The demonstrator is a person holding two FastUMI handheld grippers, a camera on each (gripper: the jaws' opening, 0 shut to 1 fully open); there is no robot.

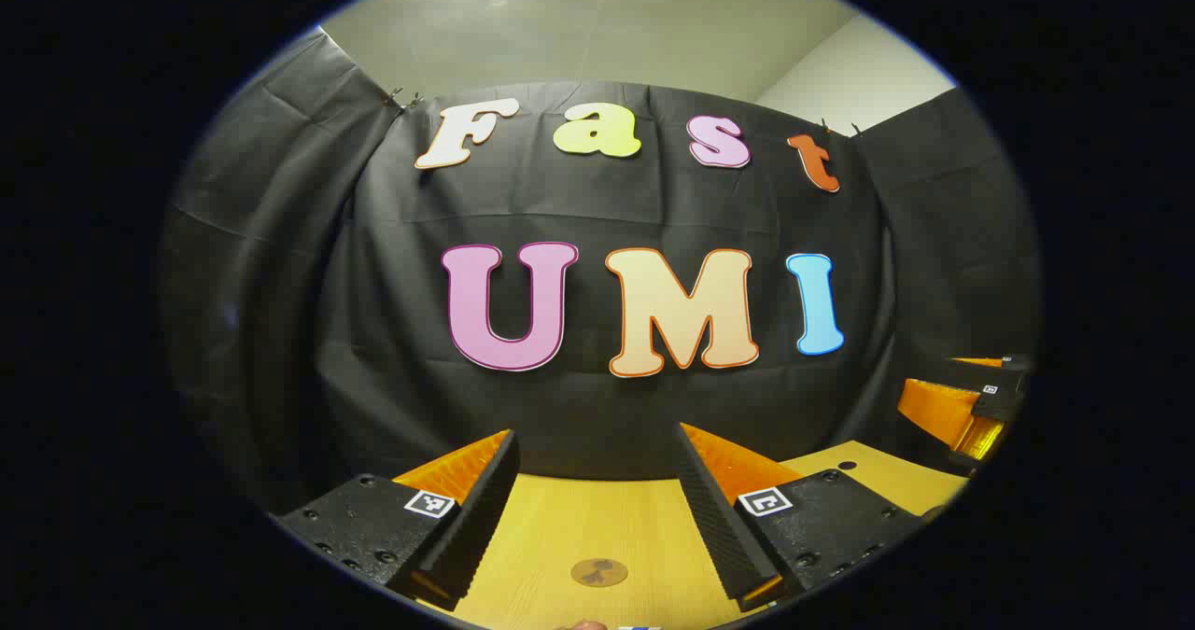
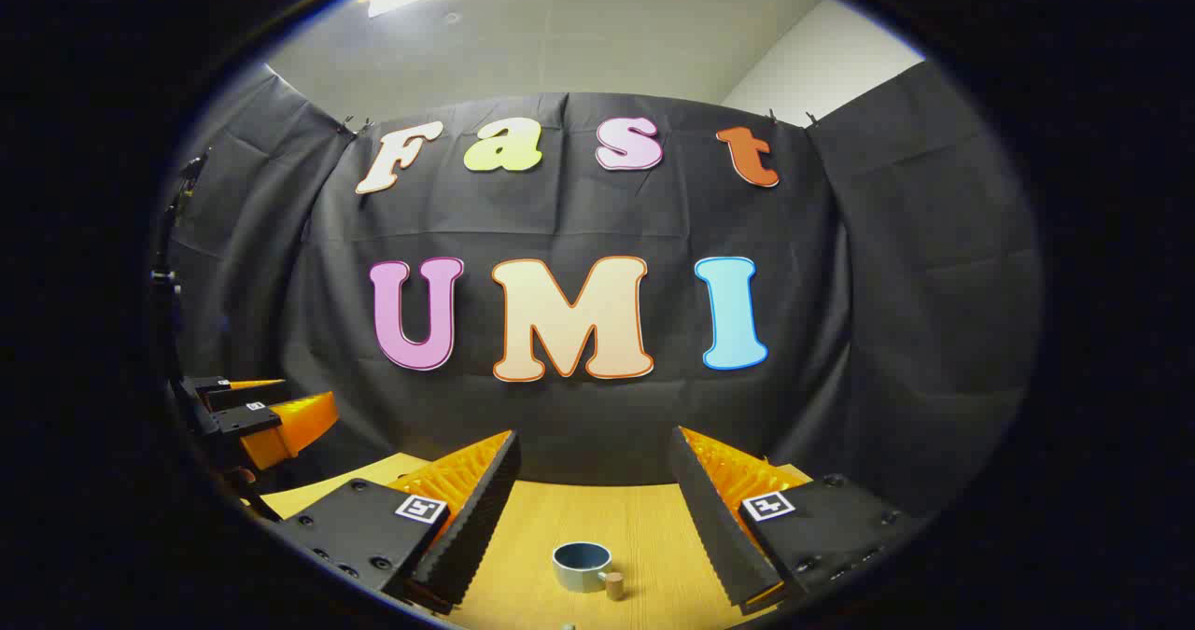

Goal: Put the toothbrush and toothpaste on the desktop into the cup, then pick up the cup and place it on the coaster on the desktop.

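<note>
In the left gripper view, my left gripper [image 1: 597, 443] stands open above the wooden desktop [image 1: 560, 537], with nothing between its fingers. A round brown coaster [image 1: 598, 571] lies on the desktop below and between them. In the right gripper view, my right gripper [image 2: 593, 443] is open too, and a grey-blue cup [image 2: 581, 566] with a short wooden handle stands upright on the desktop beneath the gap. The right gripper [image 1: 971, 406] appears at the far right of the left gripper view; the left gripper [image 2: 257, 415] appears at the far left of the right gripper view.
The black cloth wall closes off the far side of the desktop. A small dark hole [image 1: 847, 466] marks the desktop near its far right edge. A few small bits peek in at the bottom edge of the left gripper view, too cut off to identify.
</note>
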